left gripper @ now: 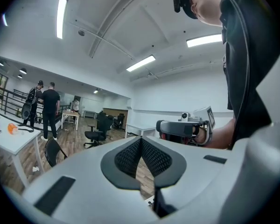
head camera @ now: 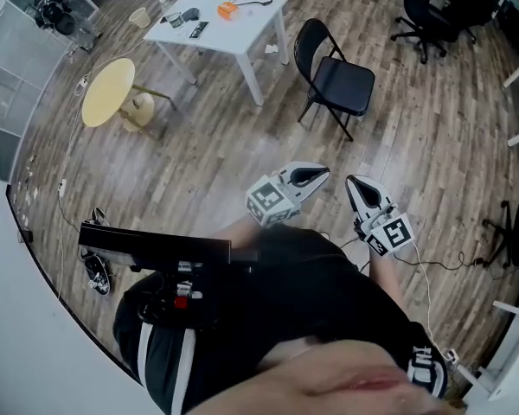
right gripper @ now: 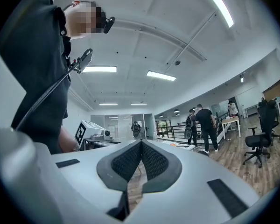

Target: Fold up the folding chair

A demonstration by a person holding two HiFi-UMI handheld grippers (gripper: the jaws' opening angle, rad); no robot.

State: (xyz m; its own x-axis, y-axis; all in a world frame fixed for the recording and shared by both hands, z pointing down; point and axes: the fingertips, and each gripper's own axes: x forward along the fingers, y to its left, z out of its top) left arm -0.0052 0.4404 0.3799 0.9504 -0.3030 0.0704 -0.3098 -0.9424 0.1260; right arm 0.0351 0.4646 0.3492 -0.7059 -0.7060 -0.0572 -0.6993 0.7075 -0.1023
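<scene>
The folding chair (head camera: 333, 76) stands open on the wood floor in the upper middle of the head view. Its backrest is toward the upper left and its seat toward the lower right, near the right end of the white worktop (head camera: 251, 24). It lies straight up the frame from your claws and well apart from them. Your left claw (head camera: 318, 175) and right claw (head camera: 355, 182) sit side by side at mid-frame, each pressed together and empty, both pointing up the frame toward it. Neither is clearly nearer.
</scene>
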